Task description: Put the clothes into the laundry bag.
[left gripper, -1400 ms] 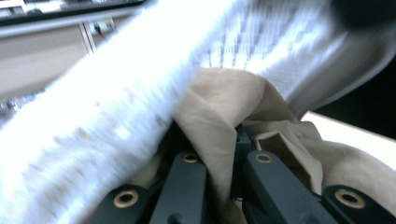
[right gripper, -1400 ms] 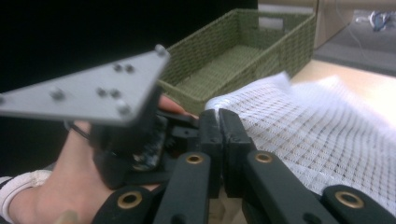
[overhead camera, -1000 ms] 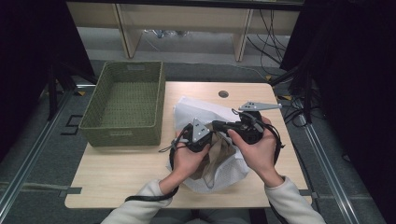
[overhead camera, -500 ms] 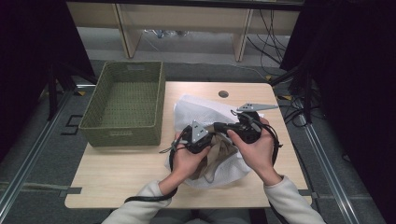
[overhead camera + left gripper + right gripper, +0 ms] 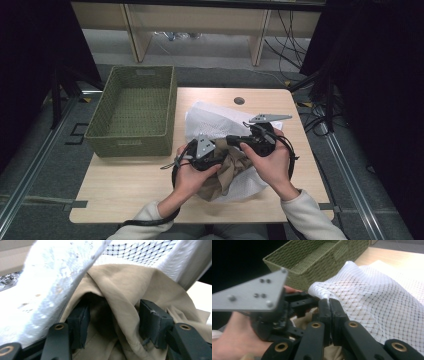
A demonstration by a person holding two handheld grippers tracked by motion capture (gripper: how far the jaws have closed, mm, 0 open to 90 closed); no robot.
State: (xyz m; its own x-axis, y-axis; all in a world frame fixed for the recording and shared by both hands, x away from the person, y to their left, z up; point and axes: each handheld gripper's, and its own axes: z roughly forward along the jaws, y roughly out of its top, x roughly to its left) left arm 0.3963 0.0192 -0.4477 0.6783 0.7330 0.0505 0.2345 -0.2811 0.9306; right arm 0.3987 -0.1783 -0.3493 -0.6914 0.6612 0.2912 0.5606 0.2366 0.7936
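Wooden tabletop (image 5: 125,185) before us, green basket (image 5: 132,112) at its left, white mesh bag (image 5: 220,117) just beside it.

Our tan cloth (image 5: 130,287) lies at the bag's near mouth, partly inside. Our right claw (image 5: 329,305) is pressed closed on the bag's rim. Our left claw (image 5: 112,320) has just been opening; a fold of cloth sits between its parted pads, no longer squeezed.
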